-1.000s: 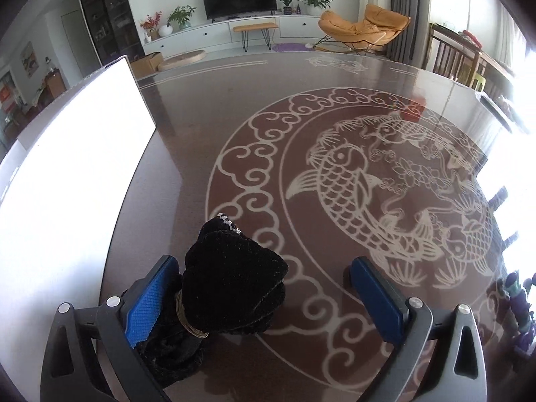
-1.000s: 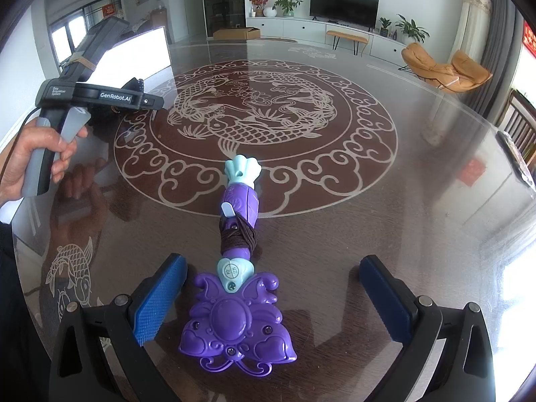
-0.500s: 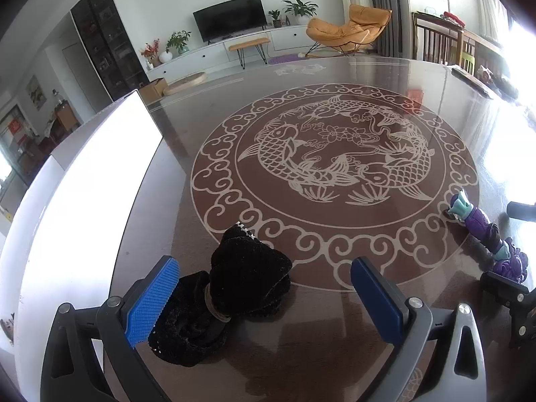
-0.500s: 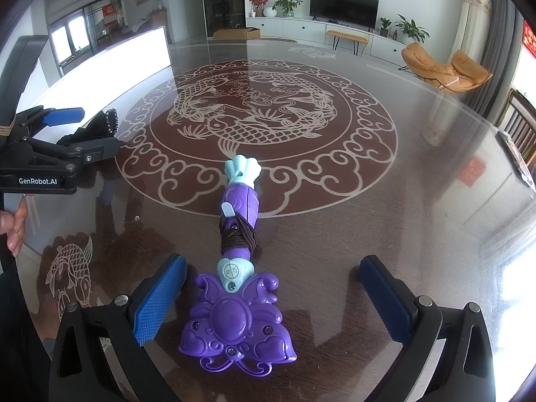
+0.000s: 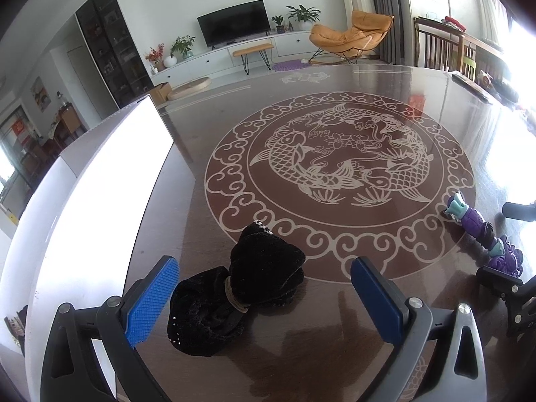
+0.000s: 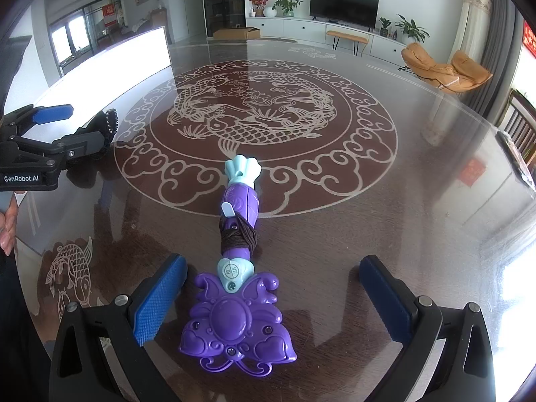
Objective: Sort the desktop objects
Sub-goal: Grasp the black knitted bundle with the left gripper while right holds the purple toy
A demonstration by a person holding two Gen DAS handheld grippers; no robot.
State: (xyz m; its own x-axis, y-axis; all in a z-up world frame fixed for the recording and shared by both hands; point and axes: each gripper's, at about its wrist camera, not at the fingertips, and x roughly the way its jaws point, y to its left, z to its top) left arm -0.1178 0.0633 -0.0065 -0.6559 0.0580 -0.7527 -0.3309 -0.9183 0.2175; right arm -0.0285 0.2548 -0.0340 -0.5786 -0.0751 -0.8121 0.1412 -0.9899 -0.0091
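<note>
**Two open tongs poised over two items on a patterned counter**

The left tongs [image 5: 264, 301] sit low on the glossy brown counter [image 5: 335, 127], blue pads spread wide, holding nothing. Between them lies a black velvet hair bow [image 5: 241, 288], bunched and tied at its middle with a thin band, nearer the left pad. A long white box [image 5: 100, 181] runs along the counter's left edge, just beside the bow (probably where sorted things go).

The right tongs [image 6: 273, 298] are equally wide open and empty, straddling the butterfly-shaped head of a purple toy wand [image 6: 238, 268]. The wand lies flat, pointing away toward the fish design, with dark cord wound round its handle.

The step in hand appears to be lining up for a pick. Next, each tongs would need to close squarely on its item, then lift.

Compared with a second ago, the left view has swung to take in the wand and the right tongs; the right view is unchanged.
</note>
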